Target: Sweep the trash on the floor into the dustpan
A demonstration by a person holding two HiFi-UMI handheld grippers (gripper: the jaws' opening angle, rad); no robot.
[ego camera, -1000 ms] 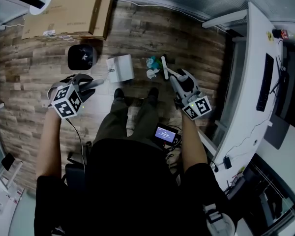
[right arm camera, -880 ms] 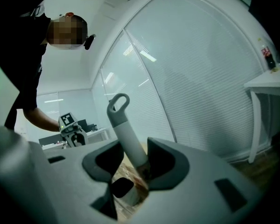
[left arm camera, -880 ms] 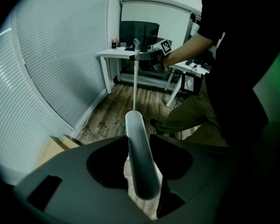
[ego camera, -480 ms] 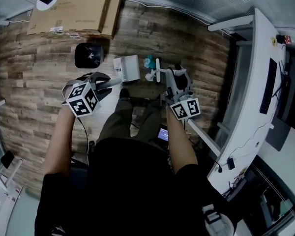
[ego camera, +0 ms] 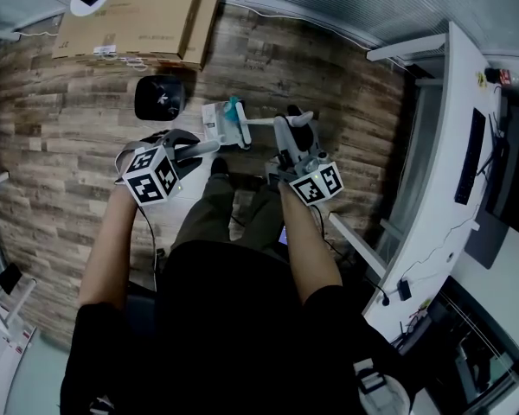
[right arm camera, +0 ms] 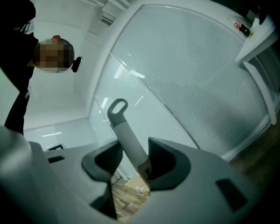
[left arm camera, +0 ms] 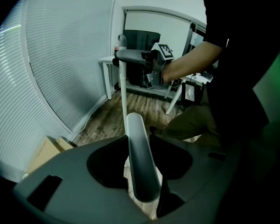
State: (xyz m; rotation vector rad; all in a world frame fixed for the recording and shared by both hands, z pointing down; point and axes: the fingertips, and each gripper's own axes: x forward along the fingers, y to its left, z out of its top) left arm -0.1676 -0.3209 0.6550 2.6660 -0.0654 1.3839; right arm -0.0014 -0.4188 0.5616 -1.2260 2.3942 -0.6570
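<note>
on the floor ahead – broom (ego camera: 258, 122), clamped in right gripper (ego camera: 285, 138), has pushed trash (ego camera: 234, 106) left onto dustpan (ego camera: 218, 121); left gripper (ego camera: 189, 151) grips its handle – nearly done.

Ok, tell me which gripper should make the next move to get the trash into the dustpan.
Right, probably. The right gripper grips the broom handle, with the broom head by the teal trash at the dustpan. The left gripper just holds the dustpan handle.
</note>
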